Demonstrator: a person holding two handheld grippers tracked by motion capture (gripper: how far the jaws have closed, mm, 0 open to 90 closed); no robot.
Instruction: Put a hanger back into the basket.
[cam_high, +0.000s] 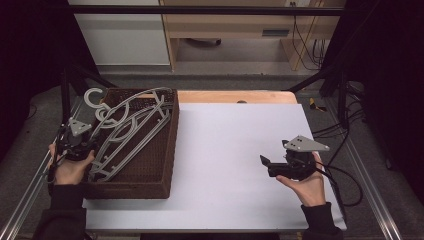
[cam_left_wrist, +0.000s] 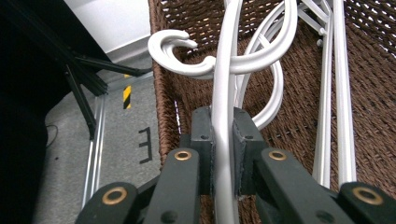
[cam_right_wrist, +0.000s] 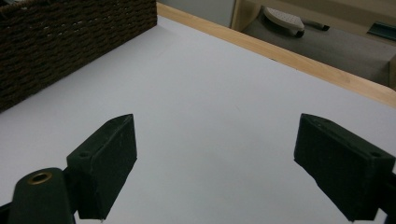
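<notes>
We are gripping a white hanger (cam_left_wrist: 223, 116) with the left gripper (cam_left_wrist: 223, 140), jaws clamped on its rod, while it is lying in the basket (cam_high: 167, 150) among other hangers (cam_high: 145, 127). The right gripper (cam_right_wrist: 215, 172) is waiting wide open over the table (cam_high: 230, 150). Nothing is lying out yet; lifting seems next.

White tabletop (cam_high: 235, 165) w/ wooden far edge (cam_high: 235, 96); wooden cabinet (cam_high: 235, 30) behind, cables (cam_high: 307, 47) at its right on grey floor.
</notes>
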